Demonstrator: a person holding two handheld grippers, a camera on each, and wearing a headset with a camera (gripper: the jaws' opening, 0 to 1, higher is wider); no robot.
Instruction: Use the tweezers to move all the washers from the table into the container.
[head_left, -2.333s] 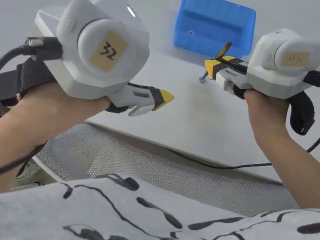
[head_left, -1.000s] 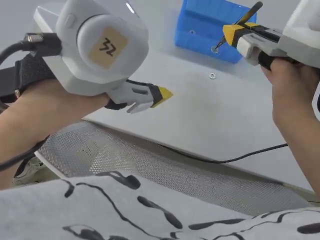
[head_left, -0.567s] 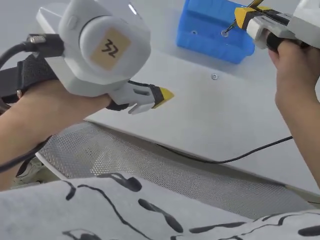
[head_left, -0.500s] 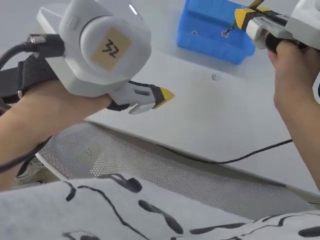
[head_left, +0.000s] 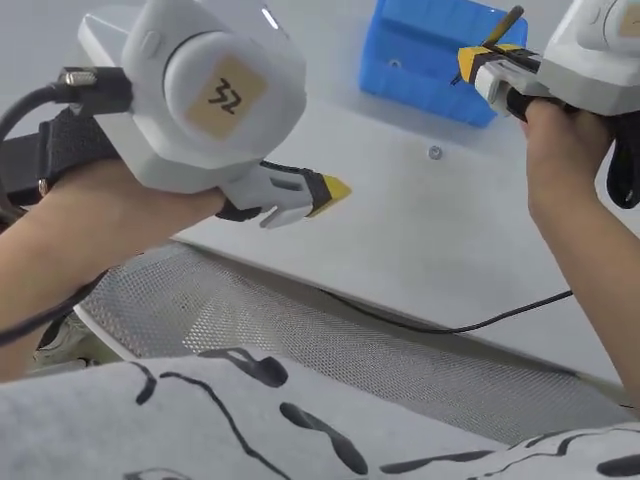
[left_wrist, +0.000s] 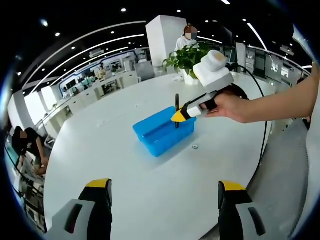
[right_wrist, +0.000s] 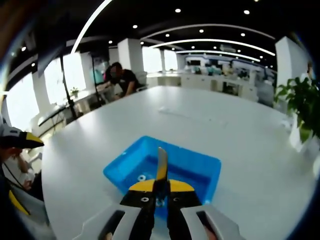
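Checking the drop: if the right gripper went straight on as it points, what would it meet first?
The right gripper would likely meet the blue container first, just past its tweezers; depth is unclear.

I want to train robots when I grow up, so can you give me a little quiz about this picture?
1. True or false: the left gripper holds the tweezers.
2. Where does one washer lie? A) on the table, near the container; B) on the left gripper; C) on a chair.
3. Fill in: the container's colour is ____.

Key: 1 false, because the right gripper has its jaws shut on them; 2 A; 3 blue.
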